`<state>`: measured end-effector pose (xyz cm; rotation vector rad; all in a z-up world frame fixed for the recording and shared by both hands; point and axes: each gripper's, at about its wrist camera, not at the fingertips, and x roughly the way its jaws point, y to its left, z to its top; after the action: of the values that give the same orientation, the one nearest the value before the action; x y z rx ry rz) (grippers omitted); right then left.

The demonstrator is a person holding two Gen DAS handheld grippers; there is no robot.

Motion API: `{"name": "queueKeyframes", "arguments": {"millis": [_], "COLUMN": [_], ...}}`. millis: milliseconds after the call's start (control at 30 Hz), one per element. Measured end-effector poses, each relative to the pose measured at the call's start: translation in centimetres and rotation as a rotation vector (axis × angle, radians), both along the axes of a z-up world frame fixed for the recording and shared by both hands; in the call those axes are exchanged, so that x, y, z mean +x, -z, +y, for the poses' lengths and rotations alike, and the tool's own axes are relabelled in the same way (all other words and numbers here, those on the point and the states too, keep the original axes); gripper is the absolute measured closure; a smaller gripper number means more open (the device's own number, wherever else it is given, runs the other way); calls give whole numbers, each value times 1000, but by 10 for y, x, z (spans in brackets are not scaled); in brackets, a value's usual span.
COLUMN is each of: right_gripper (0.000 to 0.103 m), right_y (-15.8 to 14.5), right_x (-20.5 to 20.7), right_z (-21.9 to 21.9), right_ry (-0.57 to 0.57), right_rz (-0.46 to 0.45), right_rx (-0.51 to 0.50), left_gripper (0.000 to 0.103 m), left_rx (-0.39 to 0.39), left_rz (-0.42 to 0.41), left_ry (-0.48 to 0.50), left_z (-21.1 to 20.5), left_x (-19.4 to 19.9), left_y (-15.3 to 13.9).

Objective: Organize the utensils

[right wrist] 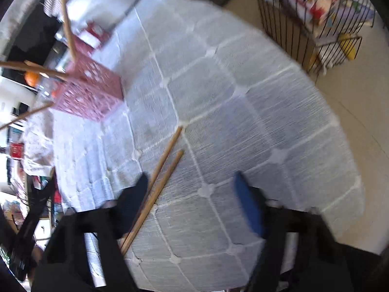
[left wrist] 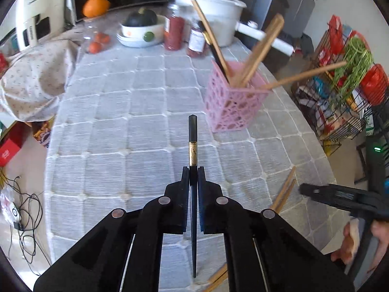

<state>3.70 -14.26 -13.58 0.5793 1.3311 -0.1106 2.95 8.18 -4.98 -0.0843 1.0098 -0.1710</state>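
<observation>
My left gripper (left wrist: 193,171) is shut on a black chopstick (left wrist: 192,141) with a gold band, held above the quilted tablecloth (left wrist: 116,133). Its top end points toward the pink lattice holder (left wrist: 231,107). That holder has several wooden chopsticks (left wrist: 261,48) and one black one standing in it. My right gripper (right wrist: 192,189) is open and hangs blurred over two wooden chopsticks (right wrist: 167,165) lying on the cloth. They pass beside its left finger (right wrist: 136,194), and no pad presses on them. The pink holder (right wrist: 94,95) lies far to their left.
A white pot (left wrist: 218,12), red sauce jars (left wrist: 173,31), a bowl with a dark squash (left wrist: 141,28) and tomatoes (left wrist: 97,43) stand at the back. A wire rack (left wrist: 340,92) of goods stands past the table's rounded right edge. A patterned cloth (left wrist: 31,80) is bunched at left.
</observation>
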Motion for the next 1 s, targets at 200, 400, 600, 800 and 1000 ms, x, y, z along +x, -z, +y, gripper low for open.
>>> {"name": "queueKeyframes", "arguments": {"millis": [200, 400, 600, 800, 1000], "right_gripper": [57, 65, 67, 91, 97], "right_y": [3, 2, 1, 0, -18], "right_x": [11, 19, 13, 3, -3], "right_z": [13, 34, 52, 37, 17], "right_ry": [48, 27, 61, 205, 228], "right_rz": [56, 90, 52, -53, -176], "right_rx": [-34, -208, -331, -263, -114], "left_gripper": [97, 97, 97, 97, 97], "left_rx": [-56, -92, -95, -65, 21], "left_rz": [-43, -55, -72, -129, -254], "left_ry": [15, 6, 2, -6, -27], "left_z": [12, 24, 28, 24, 13], "left_x": [-8, -9, -12, -19, -39], "left_y": [-15, -22, -27, -38, -61]}}
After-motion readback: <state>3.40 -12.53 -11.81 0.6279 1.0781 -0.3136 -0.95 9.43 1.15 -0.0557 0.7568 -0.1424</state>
